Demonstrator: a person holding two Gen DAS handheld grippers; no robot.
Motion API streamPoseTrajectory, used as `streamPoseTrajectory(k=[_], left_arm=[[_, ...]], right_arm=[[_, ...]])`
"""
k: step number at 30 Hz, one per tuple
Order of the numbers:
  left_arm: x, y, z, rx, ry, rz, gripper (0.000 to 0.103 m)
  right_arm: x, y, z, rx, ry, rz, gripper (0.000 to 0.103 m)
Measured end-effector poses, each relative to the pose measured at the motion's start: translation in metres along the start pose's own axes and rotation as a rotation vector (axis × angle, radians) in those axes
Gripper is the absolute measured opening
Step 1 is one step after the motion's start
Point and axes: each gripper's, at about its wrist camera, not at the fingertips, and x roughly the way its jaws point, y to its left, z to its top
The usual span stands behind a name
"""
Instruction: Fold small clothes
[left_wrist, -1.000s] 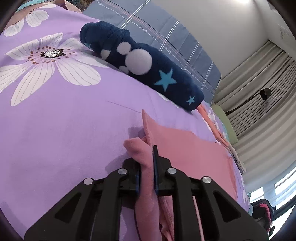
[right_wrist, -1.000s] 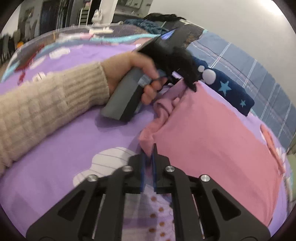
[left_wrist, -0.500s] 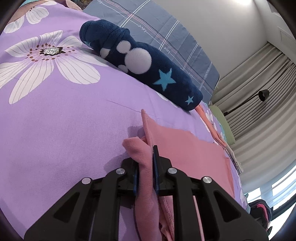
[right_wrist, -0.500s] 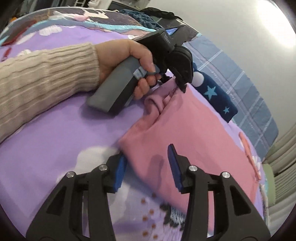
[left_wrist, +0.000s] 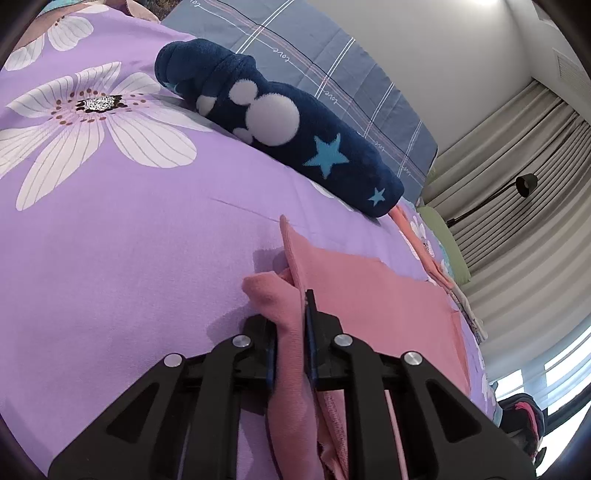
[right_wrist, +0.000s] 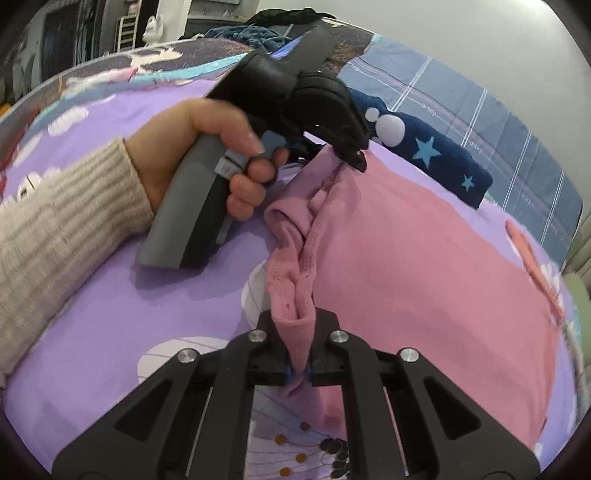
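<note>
Both the left gripper (left_wrist: 290, 332) and right gripper (right_wrist: 297, 369) pinch bunched near edge of pink garment (right_wrist: 424, 266); thin grip may slip, uneven pull skews fold on bedsheet (left_wrist: 122, 229).

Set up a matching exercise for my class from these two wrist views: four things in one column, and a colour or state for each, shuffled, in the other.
Things:
1. pink garment
2. plush roll
3. bedsheet
4. left hand

Descriptions:
A. purple with white flowers
B. wrapped around a grey handle
C. navy with light blue stars
D. edge pinched by both the left gripper and right gripper

Pairs: 1-D, 2-C, 3-A, 4-B
</note>
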Motion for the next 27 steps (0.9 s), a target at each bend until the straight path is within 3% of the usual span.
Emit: streamPoseTrajectory(k=[6,9,12,19,27], left_arm=[[0.001,-0.005,0.001,0.021,0.003,0.034,0.01],[-0.001,-0.022,0.003,0.075,-0.006,0.104,0.01],[-0.009,-0.046,0.009,0.079,-0.036,0.105,0.009],[-0.011,-0.133,0.021,0.211,-0.069,0.172,0.01],[0.04,-0.237,0.008,0.324,-0.052,0.222,0.009]], right_arm=[[-0.018,-0.012,0.006,0.061,-0.061,0.033,0.004],[-0.036,-0.029,0.01,0.117,-0.109,0.037,0.004],[-0.05,-0.047,0.008,0.169,-0.129,0.052,0.004],[-0.087,-0.099,-0.015,0.265,-0.191,0.042,0.004],[-0.117,-0.174,-0.069,0.425,-0.225,0.047,0.004]])
